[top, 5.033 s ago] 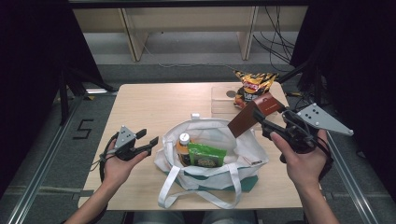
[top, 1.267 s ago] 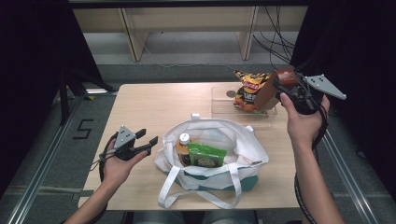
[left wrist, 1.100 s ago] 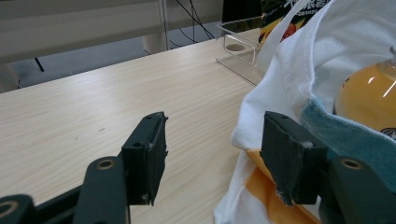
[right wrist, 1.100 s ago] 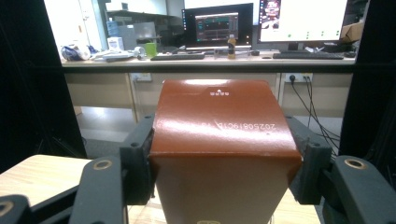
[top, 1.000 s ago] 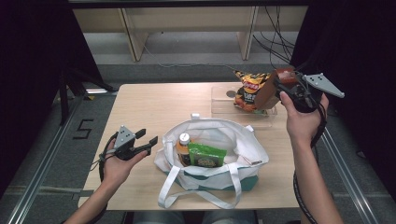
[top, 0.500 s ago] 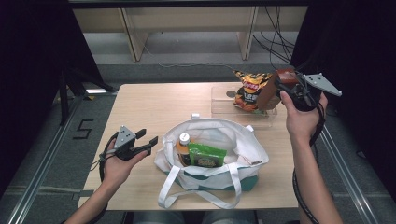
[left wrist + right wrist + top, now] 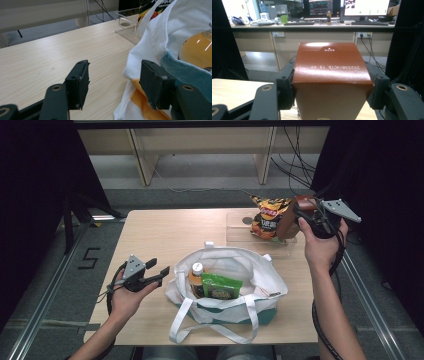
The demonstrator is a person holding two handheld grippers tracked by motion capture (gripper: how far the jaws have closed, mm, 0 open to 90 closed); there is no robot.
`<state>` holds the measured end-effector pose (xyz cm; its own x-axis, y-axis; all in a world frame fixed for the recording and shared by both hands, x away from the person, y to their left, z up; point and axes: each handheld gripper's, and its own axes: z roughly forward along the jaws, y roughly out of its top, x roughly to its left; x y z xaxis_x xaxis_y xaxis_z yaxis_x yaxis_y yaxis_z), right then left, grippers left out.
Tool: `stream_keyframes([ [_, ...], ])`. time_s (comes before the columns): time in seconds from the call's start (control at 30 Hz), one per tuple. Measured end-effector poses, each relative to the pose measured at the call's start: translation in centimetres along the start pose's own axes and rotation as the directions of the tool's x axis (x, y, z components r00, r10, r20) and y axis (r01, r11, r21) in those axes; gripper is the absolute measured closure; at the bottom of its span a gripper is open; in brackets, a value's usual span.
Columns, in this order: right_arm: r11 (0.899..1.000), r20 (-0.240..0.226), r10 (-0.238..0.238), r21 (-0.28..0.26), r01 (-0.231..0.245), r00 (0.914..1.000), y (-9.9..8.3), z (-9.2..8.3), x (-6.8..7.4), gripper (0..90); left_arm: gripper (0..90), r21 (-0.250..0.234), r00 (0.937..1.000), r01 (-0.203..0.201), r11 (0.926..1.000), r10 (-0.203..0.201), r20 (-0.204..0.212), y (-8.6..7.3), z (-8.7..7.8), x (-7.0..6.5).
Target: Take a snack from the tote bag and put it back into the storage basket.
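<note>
While the brown box (image 7: 332, 75) is grasped in the right claw (image 7: 299, 216) beside the clear tray (image 7: 240, 236), the left claw (image 7: 113, 82) waits released.

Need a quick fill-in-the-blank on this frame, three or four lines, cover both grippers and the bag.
1. The right gripper is shut on a brown ____.
2. The left gripper has its jaws ____, with nothing between them.
3. The bottle with orange liquid stands inside the white ____.
4. The chip bag sits in a clear ____ at the table's far right.

Missing words: box; open; tote bag; tray
</note>
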<state>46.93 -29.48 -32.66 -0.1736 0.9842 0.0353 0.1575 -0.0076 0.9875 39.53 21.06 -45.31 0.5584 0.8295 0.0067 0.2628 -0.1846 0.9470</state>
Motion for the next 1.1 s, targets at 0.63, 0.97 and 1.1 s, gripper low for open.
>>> stream_keyframes([
  [0.63, 1.0, 0.032, 0.016, 0.021, -0.017, 0.9994, -1.0, 1.1, -0.7, 39.0, 40.2, 0.0, 1.0, -0.003, 1.0, 0.003, 0.001, 0.0, 0.0, 0.0],
  [0.97, 0.999, 0.037, 0.026, 0.028, -0.027, 0.999, -1.2, 1.4, -0.8, 39.0, 40.1, 0.003, 1.0, -0.004, 1.0, 0.004, 0.003, 0.0, 0.0, 0.0],
  [1.1, 0.999, 0.039, 0.026, 0.032, -0.027, 0.9989, -1.4, 1.6, -0.8, 39.0, 40.1, 0.003, 1.0, -0.003, 1.0, 0.003, 0.002, 0.0, 0.0, 0.0],
])
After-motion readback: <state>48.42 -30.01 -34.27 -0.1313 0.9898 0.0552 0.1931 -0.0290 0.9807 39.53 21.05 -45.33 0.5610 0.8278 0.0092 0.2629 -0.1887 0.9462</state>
